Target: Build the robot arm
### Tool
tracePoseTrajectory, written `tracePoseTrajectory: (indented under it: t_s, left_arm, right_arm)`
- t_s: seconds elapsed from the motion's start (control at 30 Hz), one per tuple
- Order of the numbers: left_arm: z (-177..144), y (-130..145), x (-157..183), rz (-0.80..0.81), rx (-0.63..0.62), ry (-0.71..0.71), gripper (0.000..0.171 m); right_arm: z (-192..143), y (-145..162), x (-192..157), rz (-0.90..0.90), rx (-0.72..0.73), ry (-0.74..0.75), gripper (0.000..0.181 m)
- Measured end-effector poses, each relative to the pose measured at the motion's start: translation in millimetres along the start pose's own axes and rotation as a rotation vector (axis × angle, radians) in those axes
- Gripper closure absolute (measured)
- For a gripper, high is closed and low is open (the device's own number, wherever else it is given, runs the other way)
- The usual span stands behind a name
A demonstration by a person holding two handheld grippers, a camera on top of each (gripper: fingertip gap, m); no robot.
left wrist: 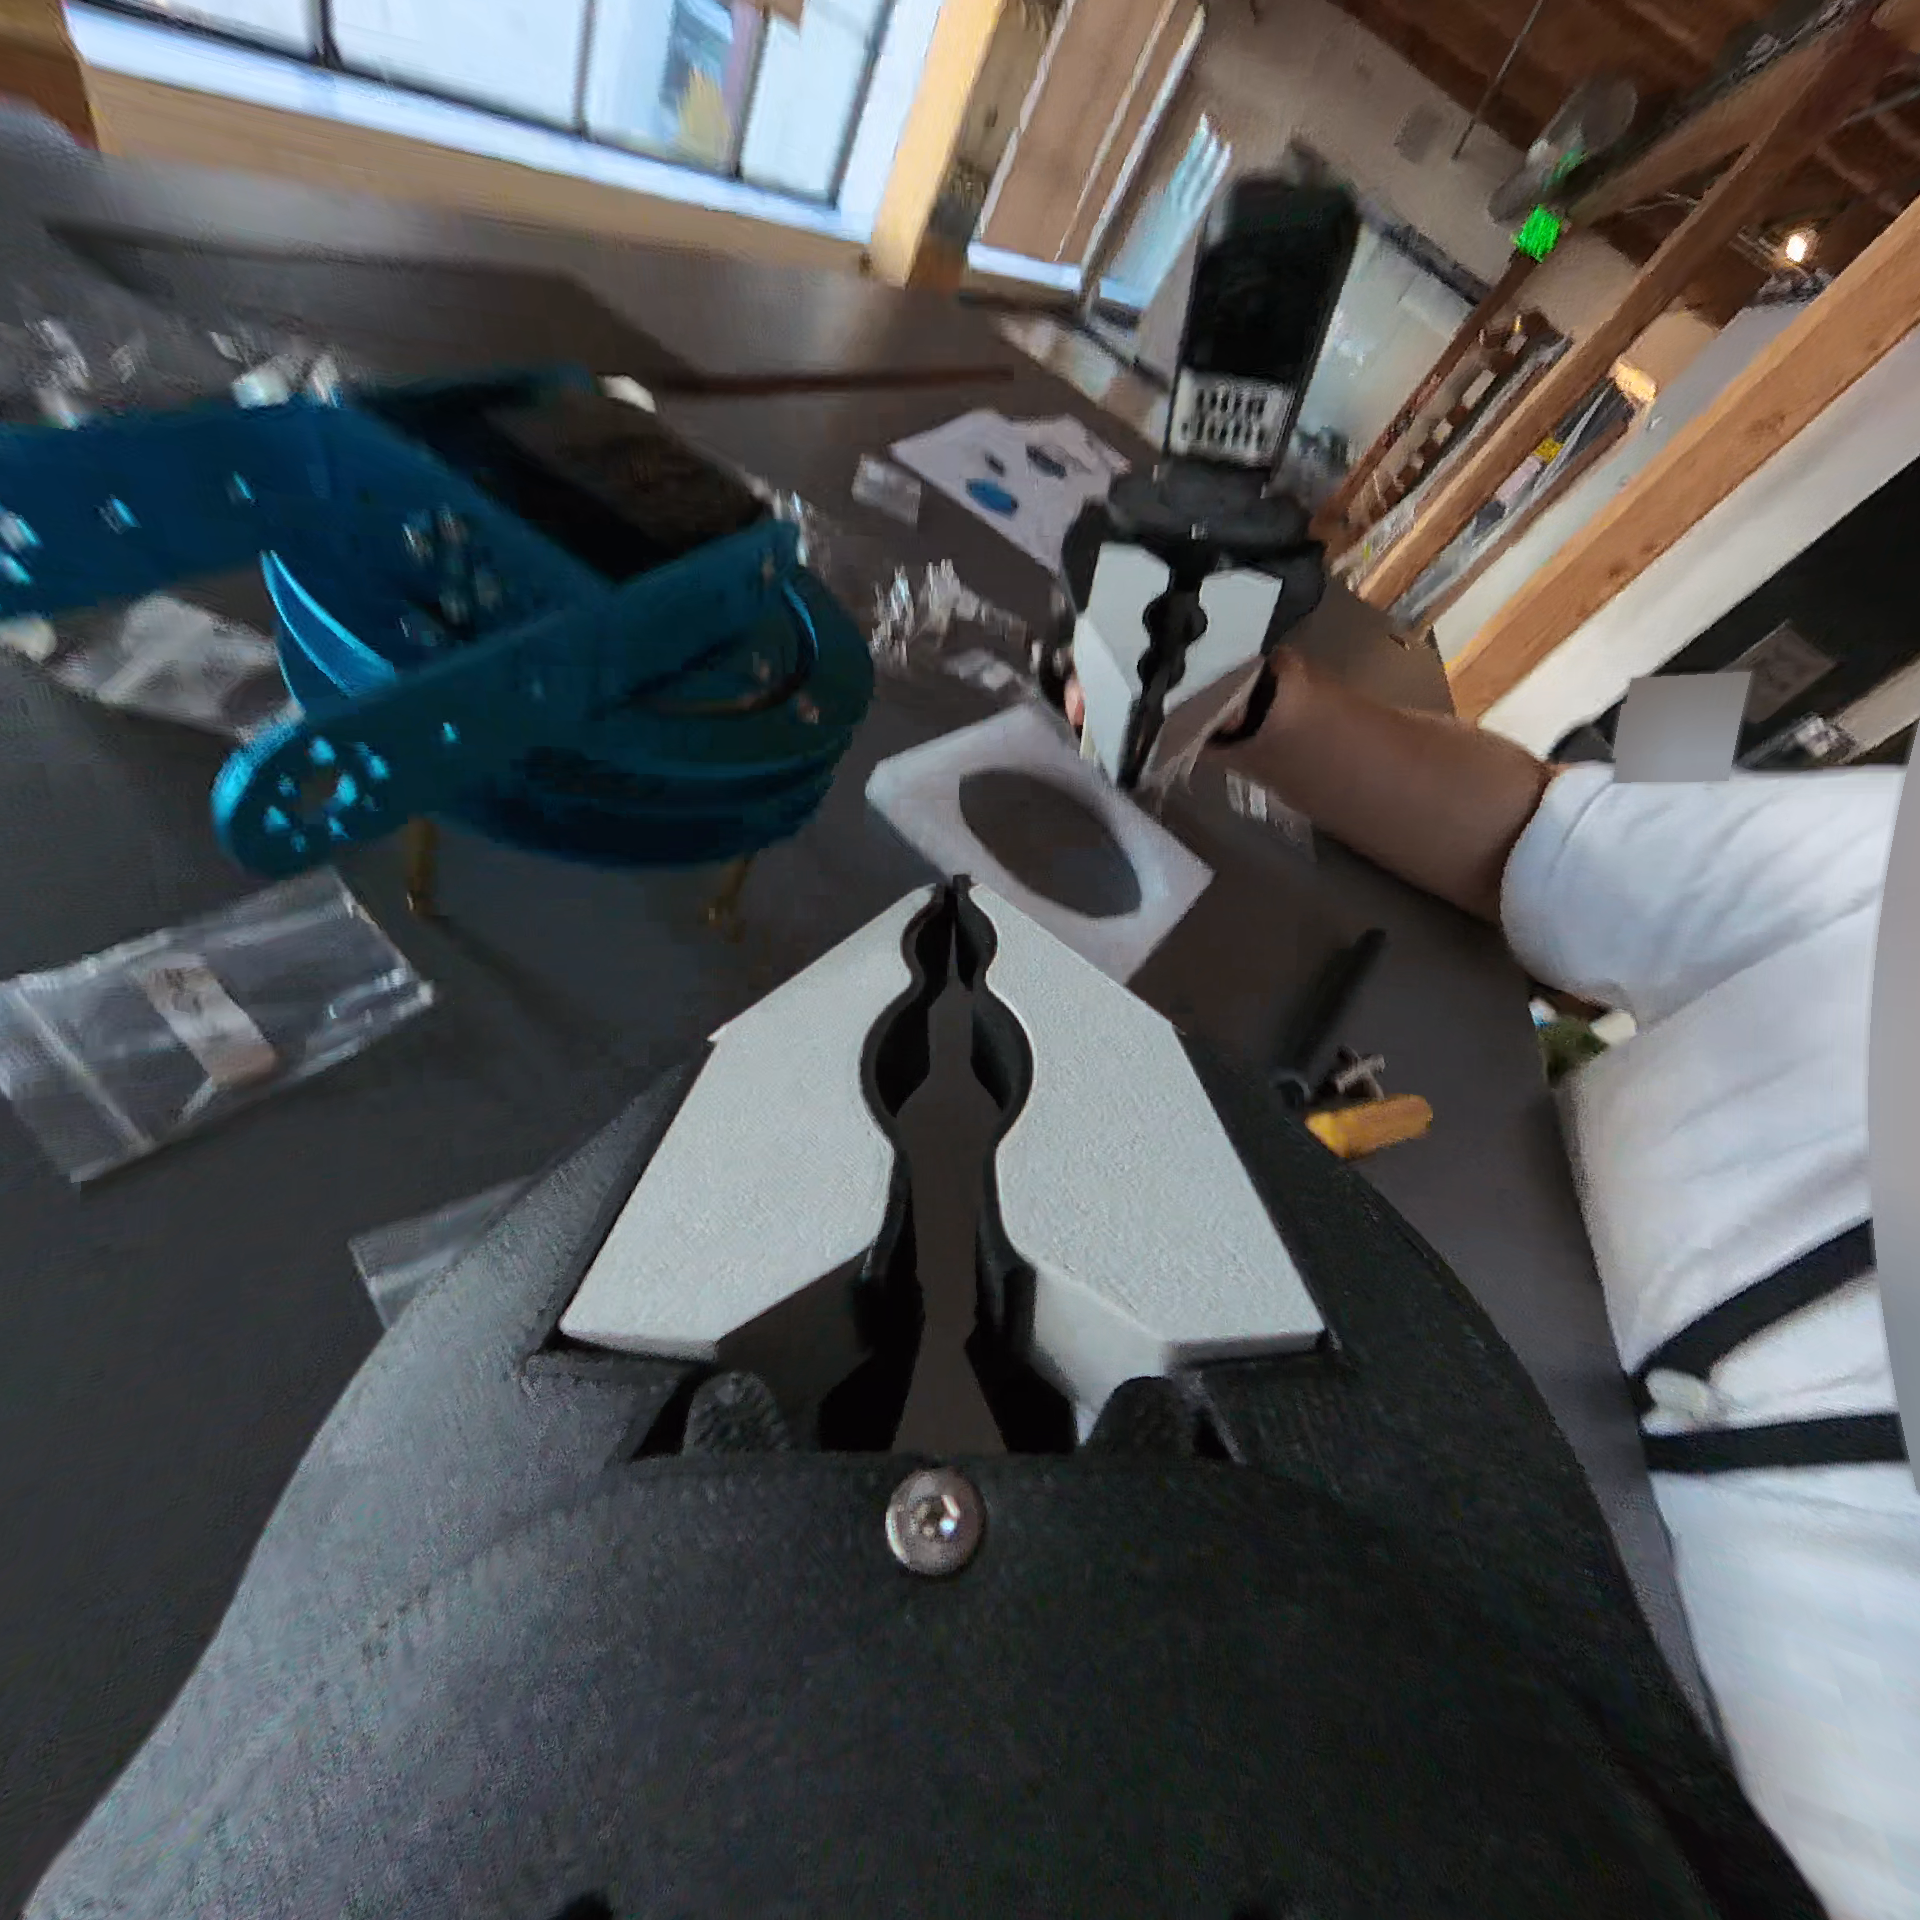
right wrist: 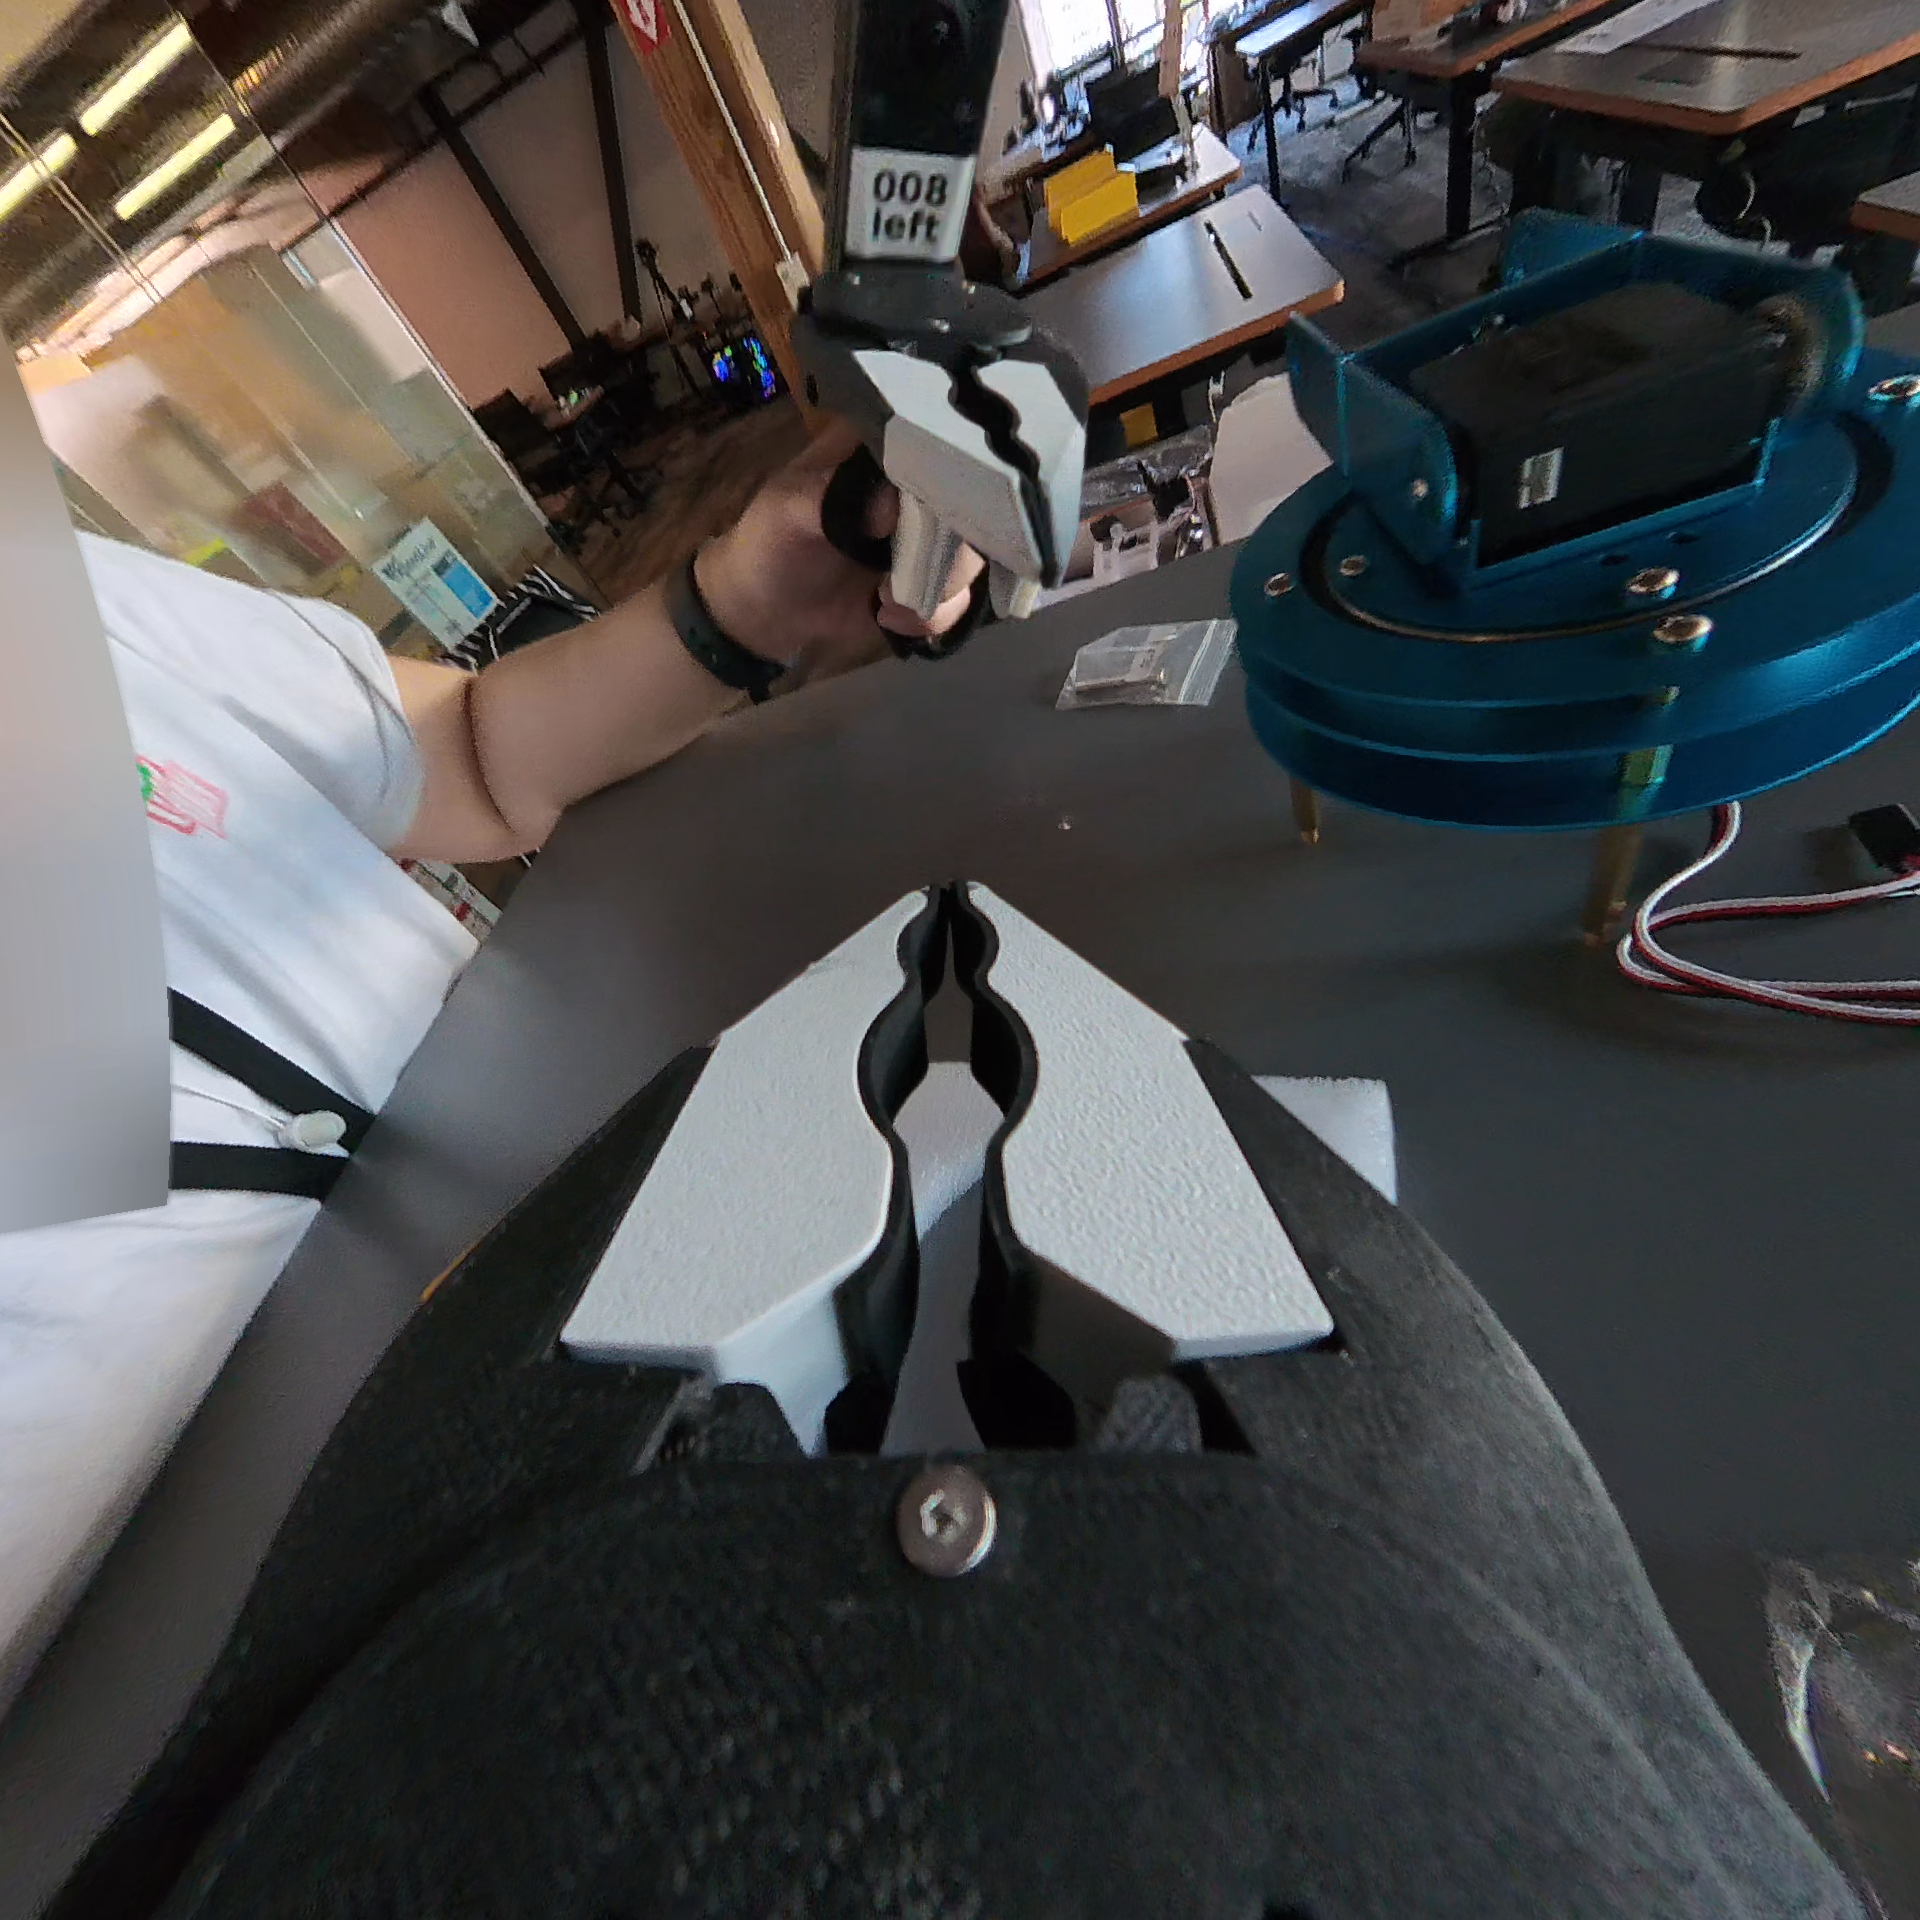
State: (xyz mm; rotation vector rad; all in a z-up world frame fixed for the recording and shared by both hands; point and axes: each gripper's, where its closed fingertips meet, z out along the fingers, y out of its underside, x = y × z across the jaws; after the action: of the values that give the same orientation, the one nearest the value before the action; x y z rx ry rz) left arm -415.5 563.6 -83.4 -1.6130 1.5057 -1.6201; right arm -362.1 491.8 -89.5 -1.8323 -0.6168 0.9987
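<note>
My left gripper [left wrist: 954, 894] is shut and empty, held above the dark table [left wrist: 582, 1060]. It points toward a white foam square with a round hole [left wrist: 1172, 896]. A blue metal turntable base on gold legs [left wrist: 582, 727] stands to its left, with a black servo [left wrist: 623, 488] in a blue bracket. My right gripper [right wrist: 954, 899] is shut and empty, low over the foam square [right wrist: 1340, 1127]. It also shows in the left wrist view [left wrist: 1127, 774], tips down at the foam's far edge. The left gripper shows raised in the right wrist view [right wrist: 1042, 566]. The blue base [right wrist: 1558, 675] is at the right there.
Several clear plastic bags of small parts [left wrist: 197, 1018] lie around the base, one small bag [right wrist: 1143, 665] near it. A red-white-black wire [right wrist: 1766, 935] trails from the base. A yellow-handled tool [left wrist: 1366, 1122] and a black tool [left wrist: 1340, 987] lie near the person's white shirt [left wrist: 1714, 987]. A paper sheet [left wrist: 1018, 468] lies farther back. One gripper's finger ends stand about 10 cm off the other's.
</note>
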Motion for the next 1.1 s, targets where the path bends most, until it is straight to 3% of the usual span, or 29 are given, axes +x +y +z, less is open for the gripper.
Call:
tracePoseTrajectory:
  t_s: [0.07,0.17,0.23,0.4,0.6,0.8,0.97,1.1]
  left_arm:
    - [-3,24,-1,0.022,-0.142,-0.031,0.171]
    - [-14,50,-33,0.197,-0.334,-0.303,0.171]
    - [-13,48,-44,0.267,-0.329,-0.382,0.171]
    - [-5,54,-51,0.179,-0.321,-0.342,0.17]
    - [-20,51,-49,0.072,-0.291,-0.286,0.155]
    - [-23,55,-49,0.125,-0.333,-0.304,0.158]
    - [-23,44,-43,0.114,-0.286,-0.292,0.165]
    - [-23,33,-35,0.097,-0.24,-0.277,0.166]
  right_arm:
    - [2,6,0,-0.024,-0.034,0.011,0.181]
    - [4,9,1,-0.033,-0.053,0.025,0.181]
    - [5,9,1,-0.04,-0.06,0.027,0.181]
    - [8,13,1,-0.068,-0.087,0.041,0.181]
    - [11,16,1,-0.071,-0.103,0.041,0.18]
    - [6,12,-1,-0.142,-0.162,0.083,0.178]
    - [-13,17,-40,-0.184,-0.335,0.189,0.163]
    - [-33,71,-89,-0.181,-0.472,0.273,0.161]
